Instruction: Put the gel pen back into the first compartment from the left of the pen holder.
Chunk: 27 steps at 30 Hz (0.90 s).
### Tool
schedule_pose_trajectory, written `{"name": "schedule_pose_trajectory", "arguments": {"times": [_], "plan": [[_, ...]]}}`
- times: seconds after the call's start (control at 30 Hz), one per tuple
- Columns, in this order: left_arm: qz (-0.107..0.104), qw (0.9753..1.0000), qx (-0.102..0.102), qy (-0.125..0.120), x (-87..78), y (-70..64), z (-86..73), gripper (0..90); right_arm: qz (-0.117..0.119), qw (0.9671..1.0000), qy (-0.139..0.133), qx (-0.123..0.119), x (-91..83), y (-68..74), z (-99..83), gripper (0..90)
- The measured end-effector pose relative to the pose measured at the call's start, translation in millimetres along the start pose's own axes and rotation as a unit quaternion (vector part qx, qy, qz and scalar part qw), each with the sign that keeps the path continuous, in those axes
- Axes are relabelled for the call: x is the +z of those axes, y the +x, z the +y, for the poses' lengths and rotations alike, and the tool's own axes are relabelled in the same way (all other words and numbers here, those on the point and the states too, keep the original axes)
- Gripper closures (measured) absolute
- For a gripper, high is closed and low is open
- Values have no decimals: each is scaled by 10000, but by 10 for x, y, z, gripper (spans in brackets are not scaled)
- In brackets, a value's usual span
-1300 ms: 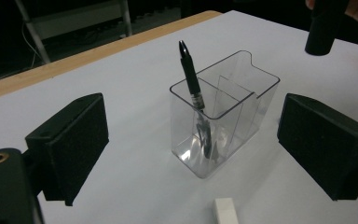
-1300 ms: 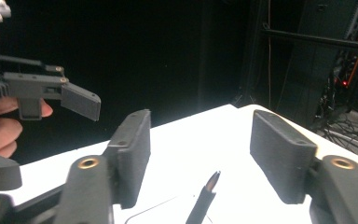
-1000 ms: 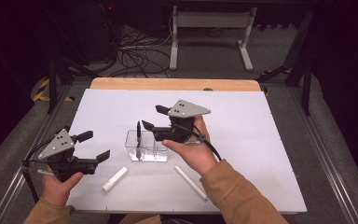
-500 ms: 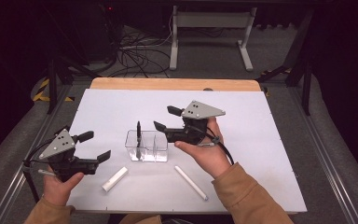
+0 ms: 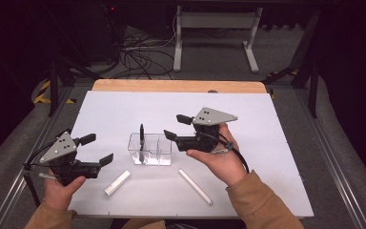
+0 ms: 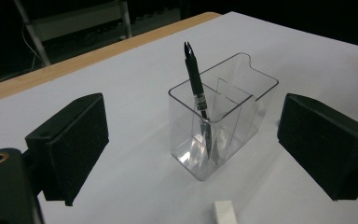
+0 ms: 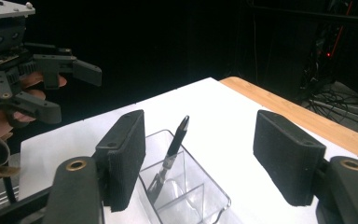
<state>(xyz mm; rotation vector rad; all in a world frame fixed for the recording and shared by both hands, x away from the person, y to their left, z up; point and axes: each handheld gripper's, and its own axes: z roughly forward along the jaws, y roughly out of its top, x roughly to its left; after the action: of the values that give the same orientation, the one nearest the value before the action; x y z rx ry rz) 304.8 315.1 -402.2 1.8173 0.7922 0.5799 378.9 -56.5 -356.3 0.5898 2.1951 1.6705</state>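
— White board (image 5: pixel 124 109) is covering the table, one sheet. What is sitting on it?

— One clear plastic holder (image 5: pixel 150 149) is standing near the centre, divided into compartments. One black pen (image 5: pixel 142 138) is leaning in its compartment at nine o'clock, tip down, cap end poking above the rim.

— Anything lying loose?

— Two white sticks. The longer one (image 5: pixel 195 187) is lying at five o'clock from the holder, the shorter one (image 5: pixel 117 183) at seven o'clock.

— And the grippers?

— Two. The right gripper (image 5: pixel 177 127) is hovering just at three o'clock of the holder, jaws spread wide, gripping nothing. The left gripper (image 5: pixel 96 149) is hanging well off at nine o'clock, jaws likewise gaping wide and touching nothing; in the left gripper view the holder (image 6: pixel 221 116) and pen (image 6: pixel 196 91) are showing between them, farther off.
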Motion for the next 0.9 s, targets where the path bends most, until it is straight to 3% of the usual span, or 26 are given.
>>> {"name": "schedule_pose_trajectory", "arguments": {"times": [0.3,0.33,0.57,0.77,0.9], "plan": [[-20,10000,-2,19,11,-5,-2,95,-17,9998,176,-56,-97,1,-48,353],[-5,10000,1,6,4,0,-2,95,-49,9990,375,229,-122,5,-68,360],[15,10000,19,5,-9,-3,-2,94,-10,9970,718,279,-186,-11,-140,372],[32,10000,11,9,-10,-1,0,95,139,9938,1100,10,-203,-6,-219,356],[18,10000,6,22,-6,-2,-2,95,141,9898,1416,-110,-192,29,-268,365]]}}
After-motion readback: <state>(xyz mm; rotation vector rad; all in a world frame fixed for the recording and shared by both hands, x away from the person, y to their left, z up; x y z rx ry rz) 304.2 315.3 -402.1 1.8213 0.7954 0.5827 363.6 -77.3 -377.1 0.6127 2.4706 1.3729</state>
